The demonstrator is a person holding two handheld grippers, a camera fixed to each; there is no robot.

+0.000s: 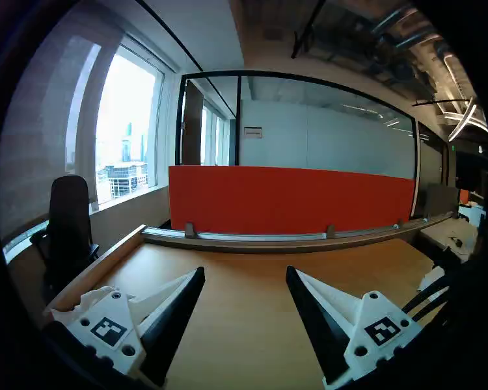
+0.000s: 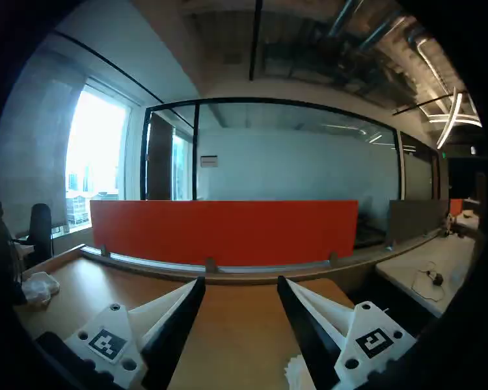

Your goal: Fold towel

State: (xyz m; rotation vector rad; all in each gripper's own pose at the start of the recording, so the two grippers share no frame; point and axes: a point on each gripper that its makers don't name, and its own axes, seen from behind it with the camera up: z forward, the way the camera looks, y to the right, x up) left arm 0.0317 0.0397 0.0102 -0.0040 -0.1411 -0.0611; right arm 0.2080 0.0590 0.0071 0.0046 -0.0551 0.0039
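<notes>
— What's the biggest thing in there?
— The glass partition wall (image 1: 322, 130) across the back. Next is the window (image 1: 123, 130) on the left, bright, with city buildings outside.

— And lower down?
— One wooden desk (image 1: 257, 305). Its far edge is closed off by one orange divider panel (image 1: 289, 198), which stands upright in a metal rail. In the right gripper view a second, white desk (image 2: 426, 266) runs alongside on the right, with a gap between the two.

— Any room to move?
— In the left gripper view the wood lies open from the fingers to the rail. One black chair (image 1: 68, 227) stands just past the desk's left edge, by the window.

— The grippers?
— There are two. The left gripper (image 1: 244, 272) hovers over the desk with its two fingers spread wide, gripping nothing, bare wood between them. The right gripper (image 2: 241, 281) is released too, its fingers apart.

— Where's the towel?
— It's poorly seen. A white textured scrap, probably the towel (image 2: 297, 376), lies at the bottom edge of the right gripper view. It sits just beside the inner side of that gripper's right-hand finger, and only a corner shows. A separate crumpled white cloth (image 2: 39, 287) sits on the desk at far left, well apart from the fingers.
</notes>
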